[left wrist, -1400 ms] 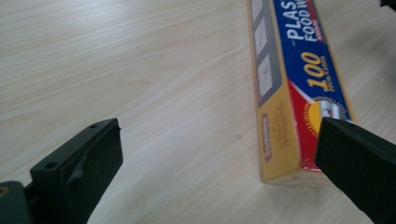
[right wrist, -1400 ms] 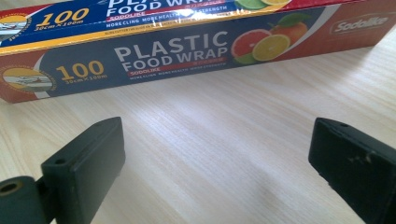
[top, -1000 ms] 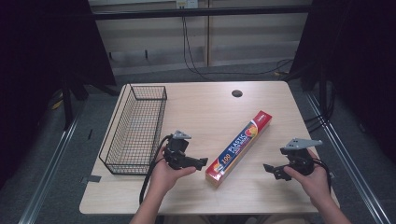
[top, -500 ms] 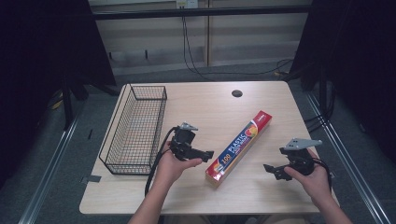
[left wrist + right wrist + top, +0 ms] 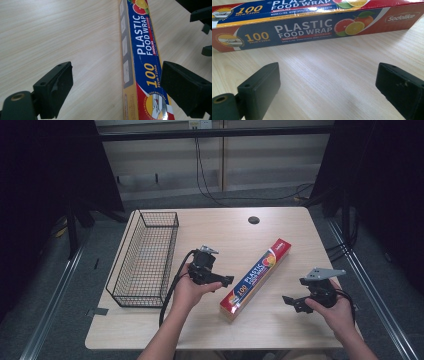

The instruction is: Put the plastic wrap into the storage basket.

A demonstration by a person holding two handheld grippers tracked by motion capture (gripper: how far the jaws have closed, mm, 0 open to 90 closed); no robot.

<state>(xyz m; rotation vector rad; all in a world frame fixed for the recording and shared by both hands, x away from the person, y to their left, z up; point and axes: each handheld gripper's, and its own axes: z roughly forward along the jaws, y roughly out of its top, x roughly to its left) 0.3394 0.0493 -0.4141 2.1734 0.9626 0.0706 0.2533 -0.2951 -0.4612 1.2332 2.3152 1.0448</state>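
Beside the wire basket, your left tool has slid toward the plastic food wrap box mid-bench, its jaws just narrowing yet gripping nothing. Right of the box, your right tool waits unclenched, empty.

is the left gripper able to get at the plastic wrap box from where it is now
Probably yes. The left gripper sits right beside the near end of the plastic wrap box, jaws open and just closing a little, with bare table between and nothing in the way.
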